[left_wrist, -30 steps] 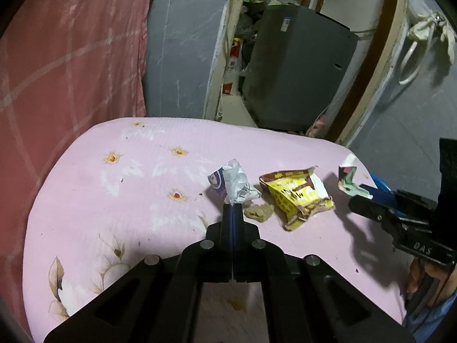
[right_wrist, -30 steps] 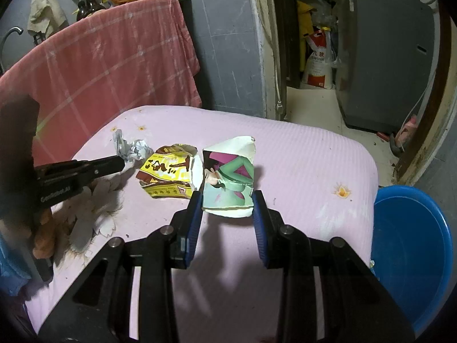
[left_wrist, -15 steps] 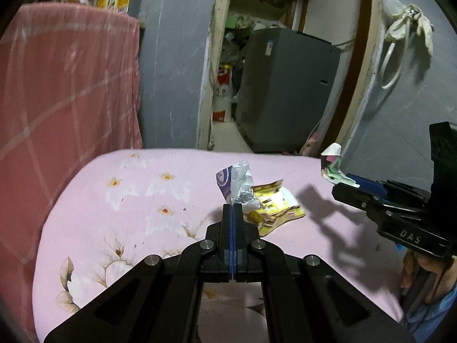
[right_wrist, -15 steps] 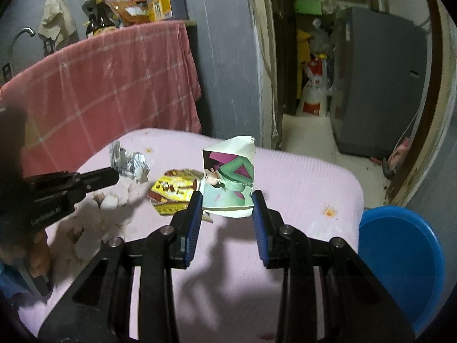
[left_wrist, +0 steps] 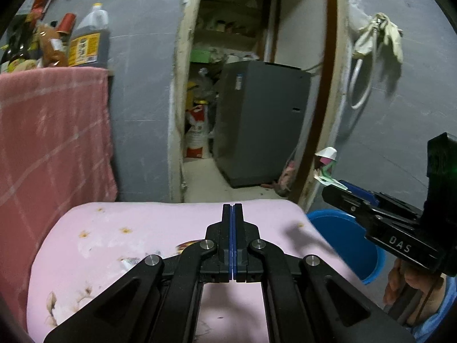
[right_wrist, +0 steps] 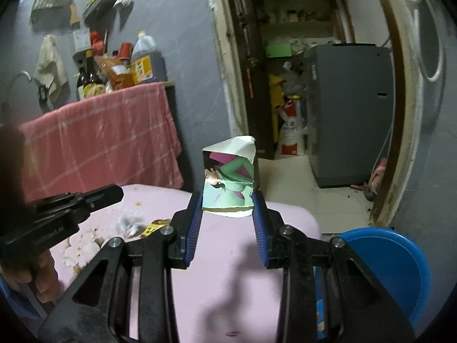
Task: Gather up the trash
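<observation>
Trash partly gathered: torn green-and-pink printed paper carton [right_wrist: 228, 184] pinched upright between right gripper [right_wrist: 227, 223] blue pads, centre of right view, raised above pink padded tabletop [right_wrist: 285, 223].

Nothing yet dropped in blue round plastic basin [right_wrist: 400, 260], lower right of frame, just beside tabletop edge; judged roughly one piece in hand and at least two left. Crumpled silver foil wrapper [right_wrist: 128, 223] and yellow snack packet [right_wrist: 154, 227] left lying on tabletop, left of centre. Left gripper [left_wrist: 233, 211] held level over tabletop, pads pressed fully together, apparently empty, pointed toward doorway. Right gripper seen at right edge of left view, carton [left_wrist: 325, 165] lifted over basin [left_wrist: 342, 237] side.
</observation>
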